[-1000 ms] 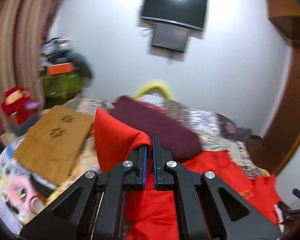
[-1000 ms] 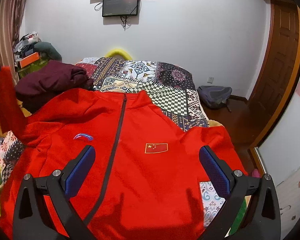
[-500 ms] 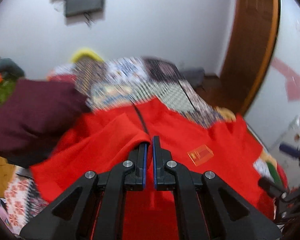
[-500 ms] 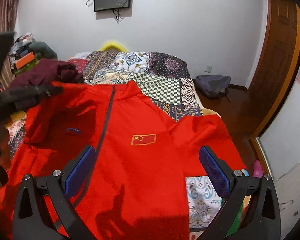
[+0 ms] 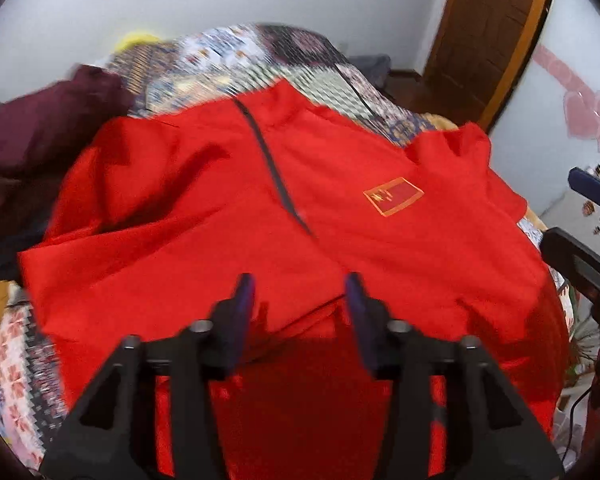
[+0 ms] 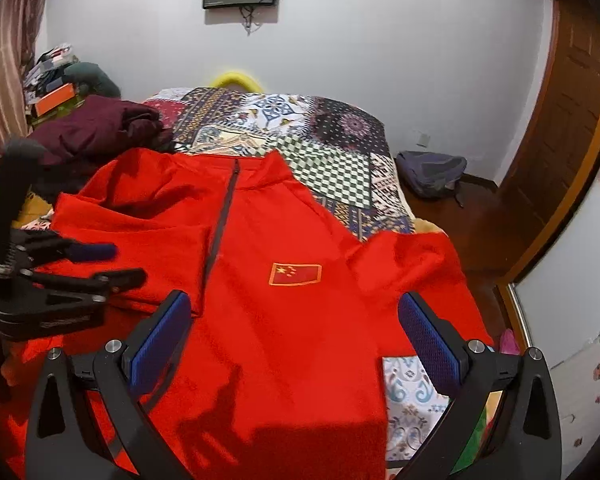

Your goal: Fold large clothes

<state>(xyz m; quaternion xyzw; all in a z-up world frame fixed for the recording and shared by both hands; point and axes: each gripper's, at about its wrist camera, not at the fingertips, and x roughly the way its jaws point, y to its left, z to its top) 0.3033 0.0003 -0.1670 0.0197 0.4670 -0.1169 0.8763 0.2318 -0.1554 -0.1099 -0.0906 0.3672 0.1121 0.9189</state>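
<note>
A red zip-up jacket (image 5: pixel 360 240) (image 6: pixel 284 320) with a small flag patch lies front-up on the bed. One of its sleeves (image 6: pixel 140 232) (image 5: pixel 160 248) lies folded across the chest, left of the zip. My left gripper (image 5: pixel 300 300) (image 6: pixel 118 264) hovers just over that sleeve's end. Its jaws are opening and no cloth is pinched between the pads. My right gripper (image 6: pixel 294 308) (image 5: pixel 568 212) stands wide open above the jacket's lower front, holding nothing.
A maroon garment (image 6: pixel 96 128) is heaped at the jacket's left shoulder. The patchwork quilt (image 6: pixel 332 168) covers the bed beyond the collar. A grey bag (image 6: pixel 432 172) lies on the floor by the wooden door (image 6: pixel 572 120). Clutter is piled at far left.
The left gripper swung right and down with the red sleeve, laid it across the jacket's chest, then parted its jaws and let go. The right gripper stayed still.
</note>
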